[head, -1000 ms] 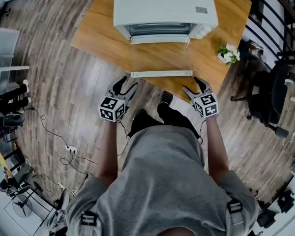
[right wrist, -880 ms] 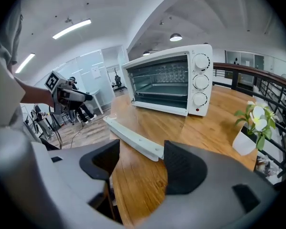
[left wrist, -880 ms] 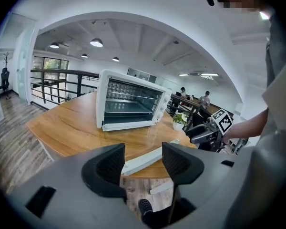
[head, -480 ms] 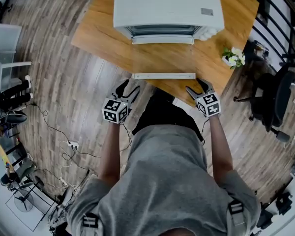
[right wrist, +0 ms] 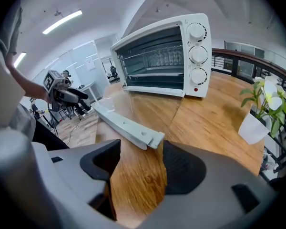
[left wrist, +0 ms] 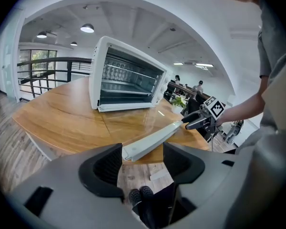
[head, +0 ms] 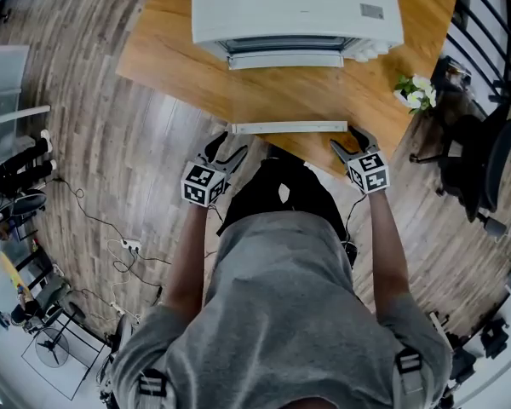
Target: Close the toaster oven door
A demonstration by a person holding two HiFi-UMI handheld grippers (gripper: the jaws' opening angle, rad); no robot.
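The white toaster oven [head: 296, 11] stands at the back of the wooden table [head: 179, 66], its cavity open. Its glass door lies folded down flat, with the white handle bar [head: 289, 128] near the table's front edge. My left gripper [head: 224, 153] is open at the bar's left end, off the table's corner. My right gripper [head: 351, 143] is open at the bar's right end. In the left gripper view the handle bar [left wrist: 152, 140] ends just ahead of the spread jaws of the left gripper [left wrist: 142, 159]. In the right gripper view the handle bar's end [right wrist: 155, 138] lies just ahead of the right gripper [right wrist: 140, 161], untouched.
A small potted plant [head: 416, 90] stands at the table's right corner, also in the right gripper view [right wrist: 260, 109]. An office chair [head: 485, 173] and a railing are to the right. Cables [head: 111, 245] trail over the wood floor at left.
Both grippers have come down and forward to the two ends of the handle bar. The person has leaned closer to the table. The door has not moved.
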